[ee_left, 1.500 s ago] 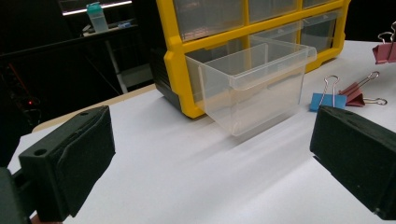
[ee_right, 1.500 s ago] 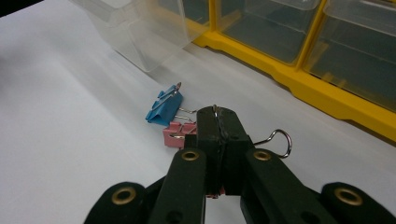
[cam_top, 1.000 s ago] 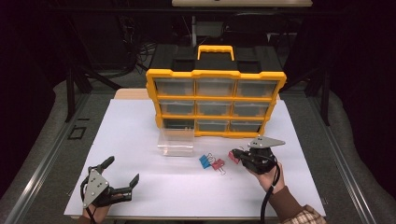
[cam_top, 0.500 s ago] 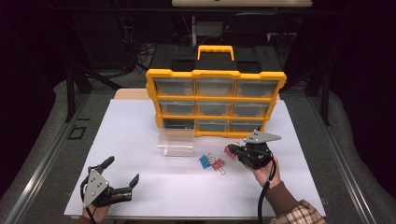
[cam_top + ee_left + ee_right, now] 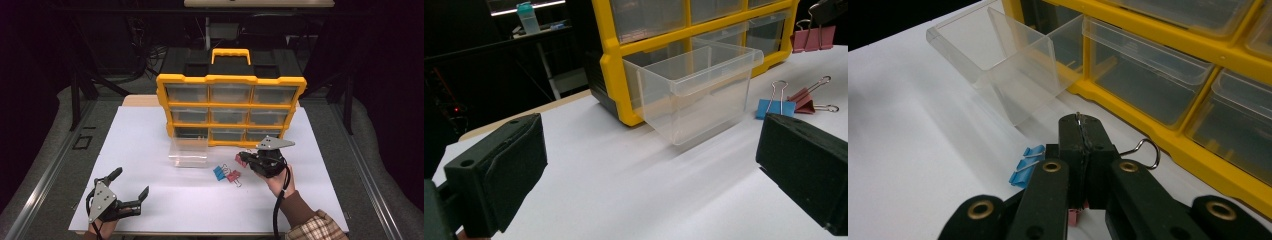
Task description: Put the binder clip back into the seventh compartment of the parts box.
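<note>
- We see the desk (image 5: 150, 150) under a white sheet, carrying everything we work with.
- Beyond both of our hand-held grippers stands the yellow drawer organizer (image 5: 231, 109), its clear drawers facing us and one bottom slot empty.
- Just ahead of that slot, between the two grippers and farther out than either, sits the clear plastic drawer (image 5: 188, 151), upright and touching the desk; in the left gripper view it (image 5: 696, 90) lies straight ahead of the jaws.
- Our left hand-held gripper (image 5: 131, 192) rests low near the desk's near edge, jaws spread wide and released, nothing between the pads.
- Our right hand-held gripper (image 5: 243, 158) is clenched on a pink binder clip (image 5: 813, 36), lifted off the desk; its wire handle pokes out beside the jaws.
- Just to the left of the right gripper, a blue binder clip (image 5: 219, 173) and a red binder clip (image 5: 233, 176) lie touching each other.
</note>
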A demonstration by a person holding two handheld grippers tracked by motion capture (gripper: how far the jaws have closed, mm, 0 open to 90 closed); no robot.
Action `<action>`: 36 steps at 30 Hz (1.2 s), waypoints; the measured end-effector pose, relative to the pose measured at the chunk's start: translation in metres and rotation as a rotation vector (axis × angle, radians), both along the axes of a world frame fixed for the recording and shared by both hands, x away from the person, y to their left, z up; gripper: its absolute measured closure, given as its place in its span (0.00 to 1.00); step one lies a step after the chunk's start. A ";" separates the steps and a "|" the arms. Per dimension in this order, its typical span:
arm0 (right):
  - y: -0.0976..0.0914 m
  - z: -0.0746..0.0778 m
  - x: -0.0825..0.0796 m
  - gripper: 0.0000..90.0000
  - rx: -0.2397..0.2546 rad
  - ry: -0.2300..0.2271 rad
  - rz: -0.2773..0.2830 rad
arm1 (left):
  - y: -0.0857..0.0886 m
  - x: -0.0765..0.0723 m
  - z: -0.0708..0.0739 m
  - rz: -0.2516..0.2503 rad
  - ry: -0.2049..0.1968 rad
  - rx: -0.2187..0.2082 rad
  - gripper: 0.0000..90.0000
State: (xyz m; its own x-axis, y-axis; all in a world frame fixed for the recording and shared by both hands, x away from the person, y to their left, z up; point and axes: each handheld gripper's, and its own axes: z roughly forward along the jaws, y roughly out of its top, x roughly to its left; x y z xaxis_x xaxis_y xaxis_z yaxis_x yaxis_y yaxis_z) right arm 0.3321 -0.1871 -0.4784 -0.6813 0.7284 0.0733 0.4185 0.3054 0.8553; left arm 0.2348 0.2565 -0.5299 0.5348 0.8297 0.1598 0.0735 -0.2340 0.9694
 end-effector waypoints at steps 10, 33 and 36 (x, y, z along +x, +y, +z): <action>0.010 0.001 0.007 0.99 0.006 0.003 0.018 | 0.000 0.000 0.000 0.001 0.001 -0.001 0.00; 0.026 0.009 0.014 0.99 0.014 0.009 0.054 | 0.000 -0.001 0.000 -0.001 -0.001 0.001 0.00; 0.026 0.011 0.016 0.99 0.016 0.007 0.058 | 0.000 0.000 0.000 0.000 0.005 0.000 0.00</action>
